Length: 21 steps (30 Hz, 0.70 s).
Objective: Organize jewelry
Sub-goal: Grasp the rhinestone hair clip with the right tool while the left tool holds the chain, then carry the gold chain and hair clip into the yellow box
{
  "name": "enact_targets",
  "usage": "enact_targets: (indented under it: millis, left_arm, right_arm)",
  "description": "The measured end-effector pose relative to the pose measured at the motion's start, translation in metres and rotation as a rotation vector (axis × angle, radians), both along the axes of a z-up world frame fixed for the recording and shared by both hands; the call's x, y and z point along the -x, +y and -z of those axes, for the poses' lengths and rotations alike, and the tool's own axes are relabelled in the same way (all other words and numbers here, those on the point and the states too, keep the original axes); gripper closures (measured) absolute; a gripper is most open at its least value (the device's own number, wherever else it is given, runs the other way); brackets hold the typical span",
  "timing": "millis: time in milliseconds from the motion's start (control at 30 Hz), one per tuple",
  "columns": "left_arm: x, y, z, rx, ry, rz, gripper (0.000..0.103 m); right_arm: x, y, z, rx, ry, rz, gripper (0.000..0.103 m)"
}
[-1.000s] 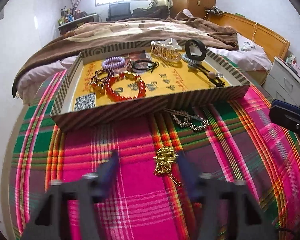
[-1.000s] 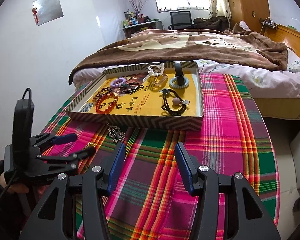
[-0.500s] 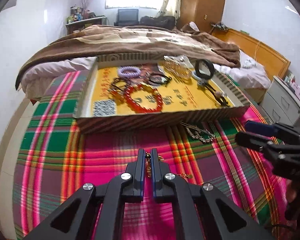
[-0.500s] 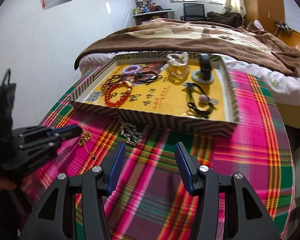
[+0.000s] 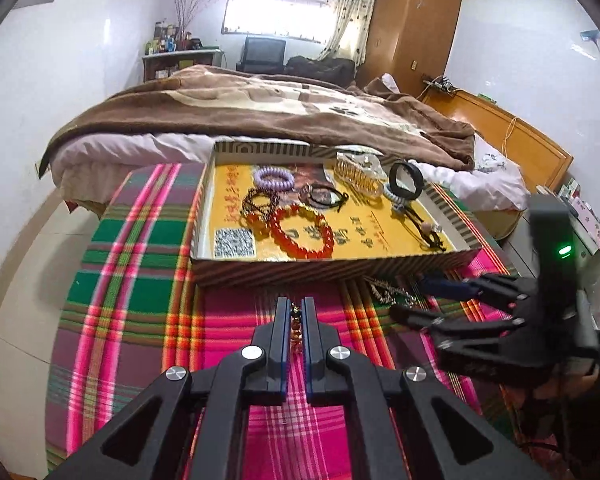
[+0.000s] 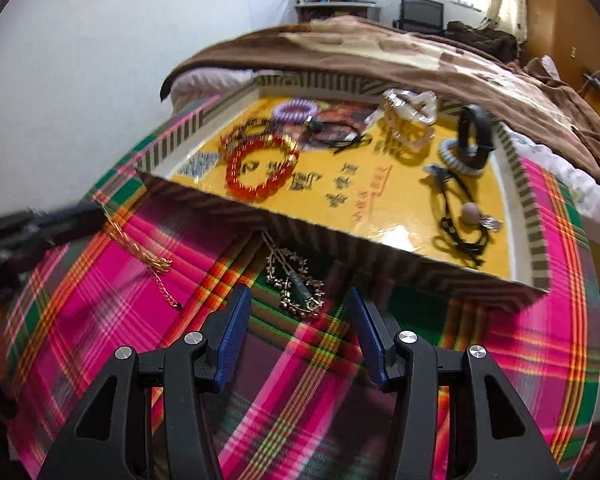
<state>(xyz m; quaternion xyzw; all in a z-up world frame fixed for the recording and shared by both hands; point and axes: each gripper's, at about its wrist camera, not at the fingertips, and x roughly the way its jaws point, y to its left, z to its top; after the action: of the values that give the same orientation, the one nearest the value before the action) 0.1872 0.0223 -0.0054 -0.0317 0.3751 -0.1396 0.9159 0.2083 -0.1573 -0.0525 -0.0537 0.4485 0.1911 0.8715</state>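
Observation:
My left gripper (image 5: 296, 312) is shut on a gold chain (image 5: 296, 326) and holds it above the plaid cloth; in the right wrist view the chain (image 6: 140, 252) hangs from the left gripper (image 6: 80, 220) down to the cloth. My right gripper (image 6: 300, 312) is open just in front of a dark beaded necklace (image 6: 296, 280) lying on the cloth by the tray's front wall. The striped tray (image 5: 332, 270) with a yellow floor holds a red bead bracelet (image 5: 304, 232), a purple coil hair tie (image 5: 274, 178), a clear hair claw (image 5: 360, 176) and black bands (image 5: 406, 178).
The plaid-covered round table (image 5: 140, 300) stands against a bed with a brown blanket (image 5: 260, 108). A white drawer unit (image 5: 588, 232) is at the right. The tray's front wall (image 6: 340, 248) rises just behind the beaded necklace.
My left gripper closed on the gold chain and lifted it off the cloth. My right gripper moved forward and down toward the beaded necklace, staying open.

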Motion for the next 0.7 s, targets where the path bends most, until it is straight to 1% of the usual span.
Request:
enact_targets:
  millis: [33,200,233,267,500,700]
  left_arm:
    - [0.000,-0.001,-0.001,-0.001,-0.005,0.002,0.098]
    - [-0.003,0.001,-0.003,-0.006,-0.004,-0.007,0.098]
    - [-0.003,0.001,-0.003,-0.004,-0.005,-0.007,0.098]
    - [-0.003,0.001,-0.002,-0.004,-0.005,-0.006,0.098]
    - [-0.004,0.009,-0.001,0.012,0.000,-0.017,0.098]
    - [-0.003,0.017,-0.014,0.038,-0.025,-0.014,0.098]
  right_arm:
    - [0.000,0.002,0.000,0.007,-0.015,-0.002,0.051]
    - [-0.005,0.009,0.001,0.020,-0.025,0.003,0.052]
    - [-0.004,0.010,0.001,0.033,-0.030,0.004,0.055]
    - [-0.003,0.011,0.000,0.042,-0.036,0.005,0.068]
    - [0.002,0.007,-0.001,0.026,-0.034,0.004,0.070]
    - [0.011,-0.001,-0.017,-0.047,-0.064,0.008,0.070]
